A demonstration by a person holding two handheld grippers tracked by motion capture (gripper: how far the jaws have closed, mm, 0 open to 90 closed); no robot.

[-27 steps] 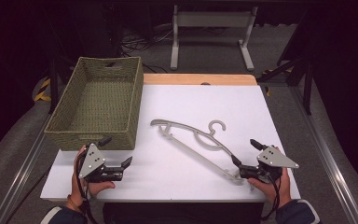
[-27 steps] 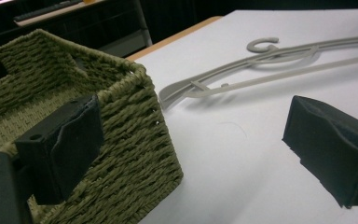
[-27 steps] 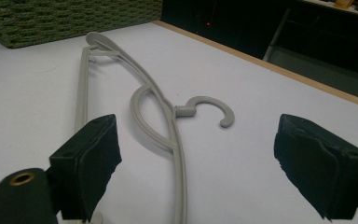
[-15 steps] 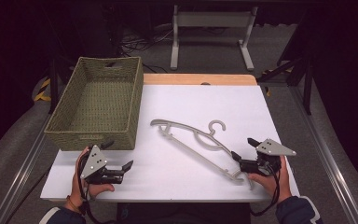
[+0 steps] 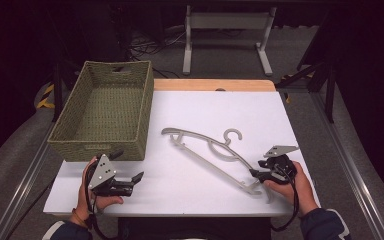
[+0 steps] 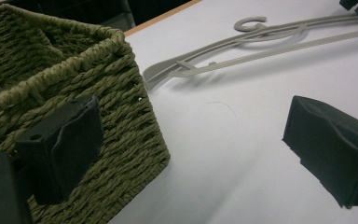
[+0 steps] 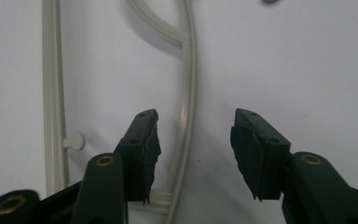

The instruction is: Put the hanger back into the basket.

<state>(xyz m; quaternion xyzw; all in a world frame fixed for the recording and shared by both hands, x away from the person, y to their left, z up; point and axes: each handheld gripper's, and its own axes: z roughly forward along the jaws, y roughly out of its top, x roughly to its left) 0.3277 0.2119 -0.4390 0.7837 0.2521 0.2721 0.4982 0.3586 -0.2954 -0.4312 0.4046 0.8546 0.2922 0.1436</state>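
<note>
While the right gripper (image 5: pixel 255 174) straddles the near end of the grey plastic clothes hanger (image 5: pixel 207 152), its jaws stand partly spread, the curved upper arm of the hanger (image 7: pixel 186 93) running between them with neither pad pressing on it yet.

Item: clothes hanger, grey, flat on the white bench (image 5: pixel 220 110), lying aslant from its far end near the basket to its near end at the person's right hand (image 5: pixel 292 182); the hook points away from the person.

Item: woven green basket (image 5: pixel 105 107), rectangular, on the left of the bench, nothing to be seen inside it.

Item: left gripper (image 5: pixel 137 176), jaws spread wide on nothing, resting low on the bench just beside the basket's near corner (image 6: pixel 121 107).

Handling note, as judgement: the step in hand appears to be the grasp of the hanger's end. It would go best with the arm centred between the pads (image 7: pixel 142 149) and the tips set down to the bench before closing, since the bar is thin and lies flat. A grip so far from the middle would likely let the long end droop or swing on lifting; a firm, square pinch and a slow raise suit it.
</note>
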